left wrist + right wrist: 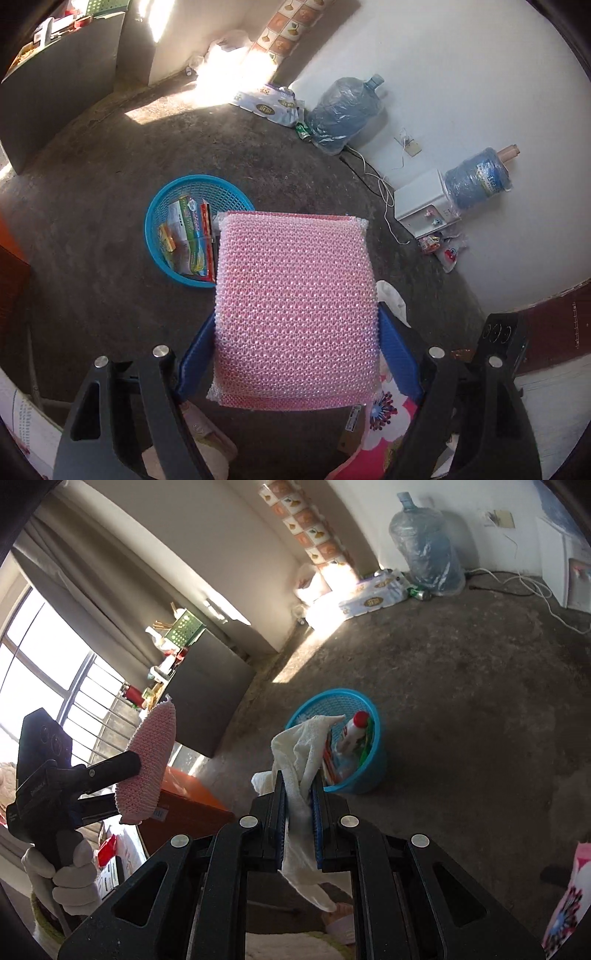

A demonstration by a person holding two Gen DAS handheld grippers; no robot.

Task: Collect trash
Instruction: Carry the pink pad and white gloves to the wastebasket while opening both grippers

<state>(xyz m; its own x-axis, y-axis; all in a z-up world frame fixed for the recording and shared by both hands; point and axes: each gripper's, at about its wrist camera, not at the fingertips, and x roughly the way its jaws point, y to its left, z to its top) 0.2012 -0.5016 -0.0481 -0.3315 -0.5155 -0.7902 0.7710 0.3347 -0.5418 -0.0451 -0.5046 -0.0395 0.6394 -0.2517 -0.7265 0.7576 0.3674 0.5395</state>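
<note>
My left gripper (295, 347) is clamped on a pink scouring sponge (295, 306), its blue pads pressed against the sponge's two side edges so the jaws stand wide around it; the sponge fills the middle of the left wrist view and is held up off the floor. From the right wrist view I see the same sponge edge-on at the left side, sticking out of the left tool, with a white-gloved hand (72, 878) wrapped around the handle below. My right gripper (298, 805) is squeezed nearly shut on a white cloth (299, 753), which bunches up above the pads and hangs down in a tail beneath them. The blue basket (155, 236) sits on the dark concrete floor (110, 166) ahead of both tools, just beyond the sponge's far left corner in the left view and just past the cloth in the right one. Inside it lie printed wrappers (188, 232), and the right view also shows a white bottle with a red cap (356, 727) leaning among them. Against the white wall further back stand a large water jug in plastic film (343, 114), a pack of tissue rolls (266, 103) and a small white water dispenser (424, 206).
</note>
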